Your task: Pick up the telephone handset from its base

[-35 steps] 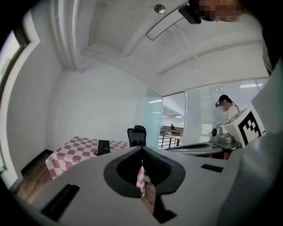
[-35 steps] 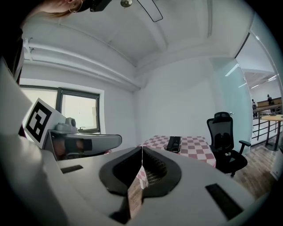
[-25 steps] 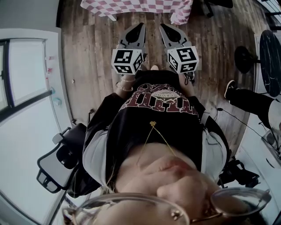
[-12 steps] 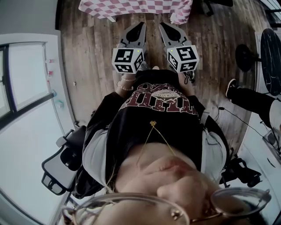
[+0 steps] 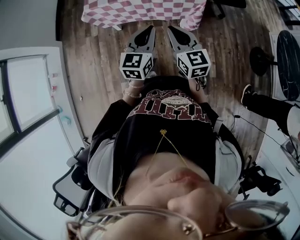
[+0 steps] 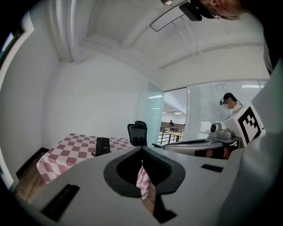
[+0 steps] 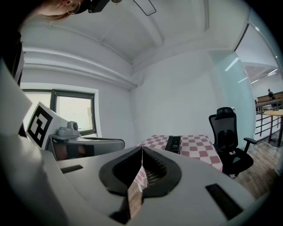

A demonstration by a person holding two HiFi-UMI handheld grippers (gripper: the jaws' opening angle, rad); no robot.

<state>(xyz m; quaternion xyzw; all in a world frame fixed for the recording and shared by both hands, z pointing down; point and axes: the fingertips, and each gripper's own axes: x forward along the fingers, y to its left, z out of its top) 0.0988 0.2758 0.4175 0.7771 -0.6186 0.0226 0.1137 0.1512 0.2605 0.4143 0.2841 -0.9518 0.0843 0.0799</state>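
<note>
— What's changed?
— The chequered table (image 5: 140,9) has slid further into the head view; we're nearer it
— Grippers?
— Both pinched together, holding nothing: left gripper (image 6: 142,149) and right gripper (image 7: 142,149)
— The telephone (image 7: 173,143)?
— Mid-table, back from the near edge, well ahead of both; approach only, I'd judge

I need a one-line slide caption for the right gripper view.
Shut right gripper faces a checkered table bearing the black telephone; office chair beside it.

telephone (image 7: 173,144) on table (image 7: 200,143), chair (image 7: 227,132) at right
</note>
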